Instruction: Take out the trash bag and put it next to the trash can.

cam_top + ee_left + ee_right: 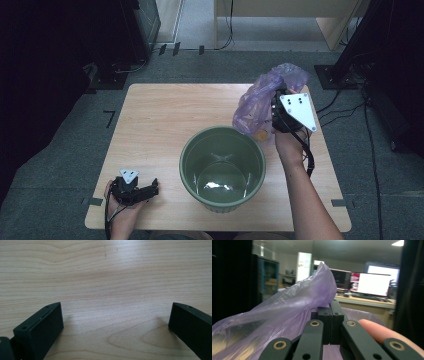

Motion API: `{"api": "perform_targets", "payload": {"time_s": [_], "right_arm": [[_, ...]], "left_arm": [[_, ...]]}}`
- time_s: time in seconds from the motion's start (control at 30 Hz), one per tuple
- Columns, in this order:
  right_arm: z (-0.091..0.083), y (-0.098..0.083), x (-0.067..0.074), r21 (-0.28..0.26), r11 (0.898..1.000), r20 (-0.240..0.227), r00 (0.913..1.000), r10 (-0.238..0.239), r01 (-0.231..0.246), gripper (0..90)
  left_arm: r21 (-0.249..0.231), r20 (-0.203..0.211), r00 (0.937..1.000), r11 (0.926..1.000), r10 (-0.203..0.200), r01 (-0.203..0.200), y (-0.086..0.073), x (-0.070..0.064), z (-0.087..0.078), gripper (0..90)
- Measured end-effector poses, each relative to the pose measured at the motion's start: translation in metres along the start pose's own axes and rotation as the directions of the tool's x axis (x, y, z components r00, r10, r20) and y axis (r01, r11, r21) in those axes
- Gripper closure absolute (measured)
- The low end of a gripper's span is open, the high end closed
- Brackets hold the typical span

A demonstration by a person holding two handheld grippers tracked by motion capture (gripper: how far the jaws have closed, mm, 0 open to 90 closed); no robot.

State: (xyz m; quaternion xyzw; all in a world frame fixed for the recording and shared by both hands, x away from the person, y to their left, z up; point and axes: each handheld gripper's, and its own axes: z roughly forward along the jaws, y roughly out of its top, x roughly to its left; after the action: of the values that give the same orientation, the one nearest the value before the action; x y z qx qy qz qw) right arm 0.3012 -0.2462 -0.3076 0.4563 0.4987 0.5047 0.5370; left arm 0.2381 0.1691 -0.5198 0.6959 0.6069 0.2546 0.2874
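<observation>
Holding a thin, translucent purple plastic bag (260,97) aloft at about 2 o'clock from the round green plastic bucket (222,167), the right gripper (280,112) has its fingers (329,315) pressed together on a fold of the film. Bag judged very light, limp and slippery; it should crumple and billow rather than keep a shape, so a pinch on gathered film near the rim looks safer than on a single layer, which could tear or slide out. Something yellowish shows faintly through the bag's lower part; cannot identify it. The bag's mouth is not discernible. Left gripper (150,189) rests on the light wooden tabletop (150,130) at 8 o'clock from the bucket, fingers (42,325) spread wide, nothing between them. Bucket interior shows glare only; contents uncertain.
</observation>
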Motion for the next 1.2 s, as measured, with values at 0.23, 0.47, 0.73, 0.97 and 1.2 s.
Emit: {"api": "perform_targets", "payload": {"time_s": [0.23,0.47,0.73,0.97,1.2], "right_arm": [[-0.001,-0.035,-0.009,0.138,0.990,-0.195,0.9807,-0.010,0.038,76.3],[-0.020,-0.065,-0.036,0.212,0.977,-0.281,0.9554,0.091,-0.030,46.7],[-0.047,-0.080,-0.051,0.221,0.974,-0.307,0.9457,0.107,-0.039,32.5],[-0.069,-0.094,-0.064,0.232,0.972,-0.316,0.9423,0.111,-0.037,25.8],[-0.086,-0.112,-0.074,0.278,0.960,-0.310,0.9453,0.102,-0.013,14.5]], "left_arm": [[-0.001,0.001,1.0000,1.0000,0.001,-0.001,0.000,0.000,0.000,0.0],[0.001,0.002,1.0000,1.0000,0.002,-0.002,0.000,0.000,0.000,0.0],[0.000,0.001,1.0000,1.0000,0.000,0.000,0.001,-0.001,0.001,0.0],[0.001,0.001,1.0000,1.0000,0.000,0.000,0.001,-0.001,0.000,0.0],[0.001,0.001,1.0000,1.0000,0.000,0.000,0.001,-0.001,0.000,0.0]]}}
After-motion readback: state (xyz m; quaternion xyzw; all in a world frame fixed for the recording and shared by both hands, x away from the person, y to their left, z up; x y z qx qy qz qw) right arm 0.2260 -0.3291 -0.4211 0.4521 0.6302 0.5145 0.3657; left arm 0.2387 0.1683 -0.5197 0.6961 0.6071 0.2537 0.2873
